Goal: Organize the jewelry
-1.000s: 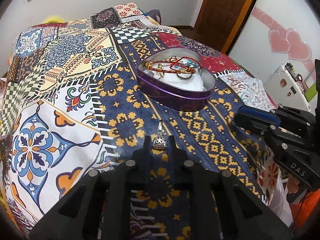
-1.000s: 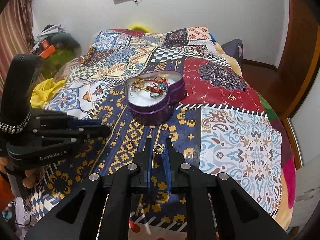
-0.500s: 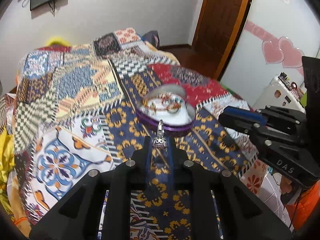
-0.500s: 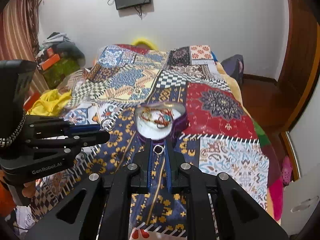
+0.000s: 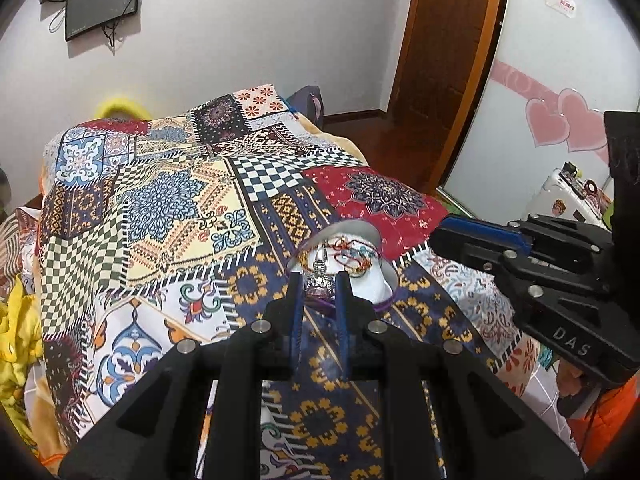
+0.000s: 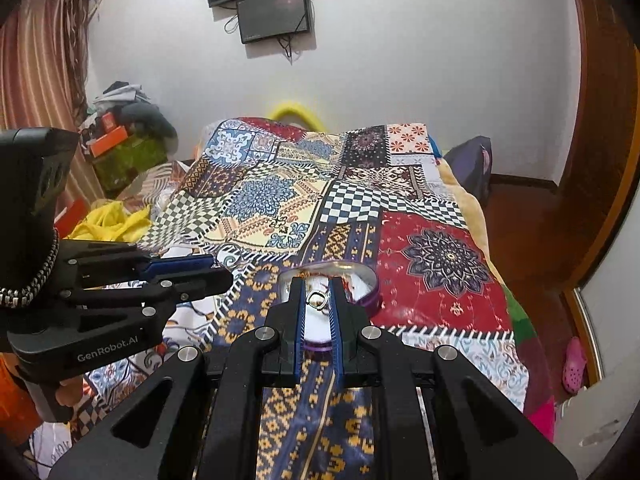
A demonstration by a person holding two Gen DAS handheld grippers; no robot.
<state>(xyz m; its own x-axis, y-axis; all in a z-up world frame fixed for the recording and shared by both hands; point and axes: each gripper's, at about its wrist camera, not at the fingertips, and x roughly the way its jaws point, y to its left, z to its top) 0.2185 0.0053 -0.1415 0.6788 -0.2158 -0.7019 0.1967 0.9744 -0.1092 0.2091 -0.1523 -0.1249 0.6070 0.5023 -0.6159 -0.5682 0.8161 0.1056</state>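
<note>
My left tool (image 5: 319, 280) pinches a silver pendant (image 5: 319, 278); my right tool (image 6: 318, 299) is clamped on what looks like a ring (image 6: 317, 299) (glare blurs it), both above the heart-shaped tin (image 5: 384, 280) on the bed (image 5: 160, 200).

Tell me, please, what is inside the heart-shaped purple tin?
Inside the tin lie tangled red and gold bracelets on white lining. The left gripper and its silver piece cover the near part.
</note>
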